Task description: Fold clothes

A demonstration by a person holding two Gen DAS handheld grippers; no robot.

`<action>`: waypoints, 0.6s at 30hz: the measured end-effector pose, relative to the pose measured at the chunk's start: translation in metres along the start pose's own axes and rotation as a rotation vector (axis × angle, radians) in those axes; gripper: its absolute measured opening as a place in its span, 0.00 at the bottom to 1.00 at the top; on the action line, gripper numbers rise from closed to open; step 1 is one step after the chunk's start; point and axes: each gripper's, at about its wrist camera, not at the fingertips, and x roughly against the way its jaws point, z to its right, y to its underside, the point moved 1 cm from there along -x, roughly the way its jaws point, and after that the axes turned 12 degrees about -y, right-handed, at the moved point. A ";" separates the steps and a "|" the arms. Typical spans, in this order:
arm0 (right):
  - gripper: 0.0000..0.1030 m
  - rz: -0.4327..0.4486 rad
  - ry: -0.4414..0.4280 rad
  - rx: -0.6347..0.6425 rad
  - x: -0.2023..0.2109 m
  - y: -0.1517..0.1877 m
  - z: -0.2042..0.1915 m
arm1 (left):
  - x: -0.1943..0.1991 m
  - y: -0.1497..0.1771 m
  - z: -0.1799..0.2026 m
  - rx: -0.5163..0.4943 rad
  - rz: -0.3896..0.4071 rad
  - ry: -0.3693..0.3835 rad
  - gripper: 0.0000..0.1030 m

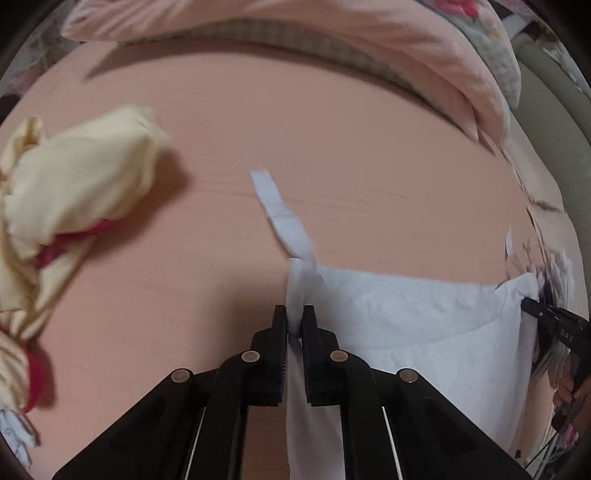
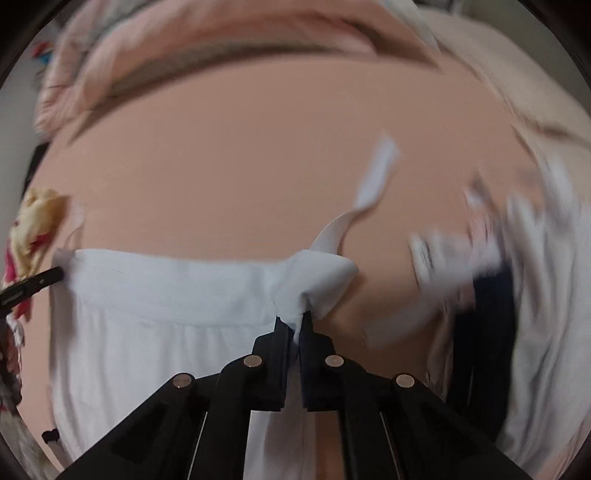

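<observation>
A white garment (image 1: 406,314) hangs stretched between my two grippers above a pink bed sheet (image 1: 295,147). My left gripper (image 1: 294,317) is shut on its left top corner, where a white strap (image 1: 275,210) sticks up. My right gripper (image 2: 294,325) is shut on the other top corner (image 2: 314,284), with a second white strap (image 2: 373,177) rising from it. The garment's body (image 2: 155,314) hangs down to the left in the right wrist view. Each gripper's tip shows in the other's view, the right one (image 1: 532,306) at the right edge and the left one (image 2: 51,275) at the left edge.
A crumpled cream and red garment (image 1: 74,184) lies on the sheet to the left. A pink quilt (image 1: 332,33) is bunched along the far side of the bed. A blurred pile of white and dark clothes (image 2: 517,277) lies to the right.
</observation>
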 end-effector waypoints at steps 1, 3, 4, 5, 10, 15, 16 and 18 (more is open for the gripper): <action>0.02 0.024 -0.011 0.026 0.007 -0.006 -0.009 | 0.001 -0.003 -0.003 0.004 0.006 -0.004 0.06; 0.02 0.073 -0.036 0.066 0.021 -0.017 -0.022 | 0.003 -0.009 -0.008 0.011 0.019 -0.012 0.06; 0.02 0.097 -0.046 0.083 0.027 -0.023 -0.027 | 0.005 -0.012 -0.011 0.014 0.025 -0.015 0.06; 0.02 0.117 -0.048 0.090 0.029 -0.029 -0.028 | 0.006 -0.015 -0.014 0.018 0.032 -0.019 0.06; 0.04 0.016 -0.037 0.000 -0.025 -0.037 0.012 | -0.013 -0.025 -0.024 0.032 -0.024 -0.053 0.11; 0.09 0.042 -0.006 -0.055 -0.014 -0.043 0.012 | 0.021 -0.035 -0.030 0.083 0.080 -0.033 0.22; 0.10 0.084 0.003 -0.028 -0.002 -0.042 0.005 | 0.026 -0.034 -0.028 0.057 0.087 -0.035 0.34; 0.15 0.120 0.033 0.044 0.012 -0.039 -0.011 | 0.035 -0.029 -0.023 0.000 0.095 -0.037 0.37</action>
